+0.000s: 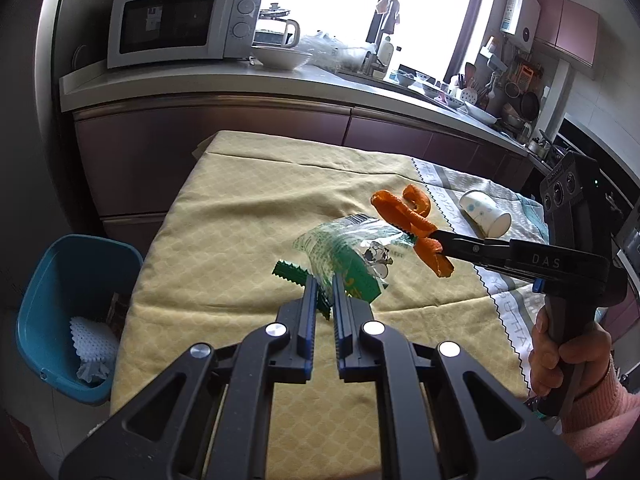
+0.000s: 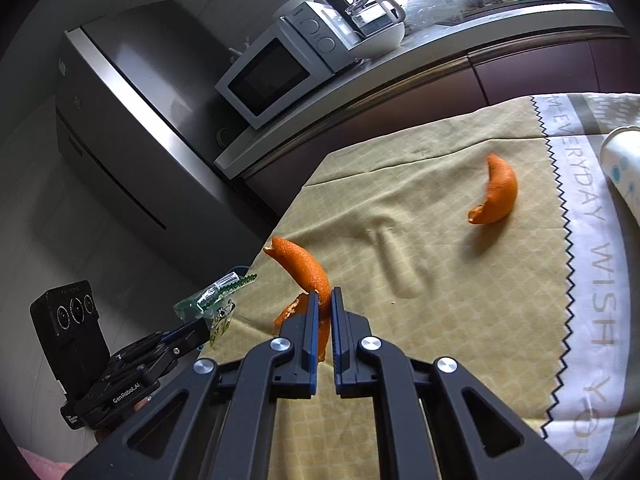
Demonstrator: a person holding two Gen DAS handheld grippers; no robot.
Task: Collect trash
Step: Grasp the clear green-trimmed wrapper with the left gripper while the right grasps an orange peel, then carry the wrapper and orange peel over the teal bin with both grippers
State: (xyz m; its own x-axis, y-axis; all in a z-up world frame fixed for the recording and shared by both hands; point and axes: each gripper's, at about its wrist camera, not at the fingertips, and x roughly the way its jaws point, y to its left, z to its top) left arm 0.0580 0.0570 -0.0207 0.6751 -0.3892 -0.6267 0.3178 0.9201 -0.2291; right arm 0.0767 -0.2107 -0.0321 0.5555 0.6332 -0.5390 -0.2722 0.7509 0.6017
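Note:
My left gripper (image 1: 325,285) is shut on a green and clear snack wrapper (image 1: 344,252), held just above the yellow tablecloth (image 1: 240,220). In the right wrist view the left gripper (image 2: 204,330) shows at lower left with the wrapper (image 2: 218,304) in its tips. My right gripper (image 2: 325,296) is shut on a curled orange peel (image 2: 302,266) lifted off the cloth. In the left wrist view the right gripper (image 1: 418,237) reaches in from the right with that peel (image 1: 396,210). A second orange peel (image 2: 498,192) lies on the cloth.
A blue bin (image 1: 52,280) holding white foam netting stands on the floor left of the table. A paper cup (image 1: 484,214) lies on its side at the table's far right. A counter with a microwave (image 1: 180,24) and a bowl (image 1: 282,56) runs behind; a steel fridge (image 2: 132,120) stands at left.

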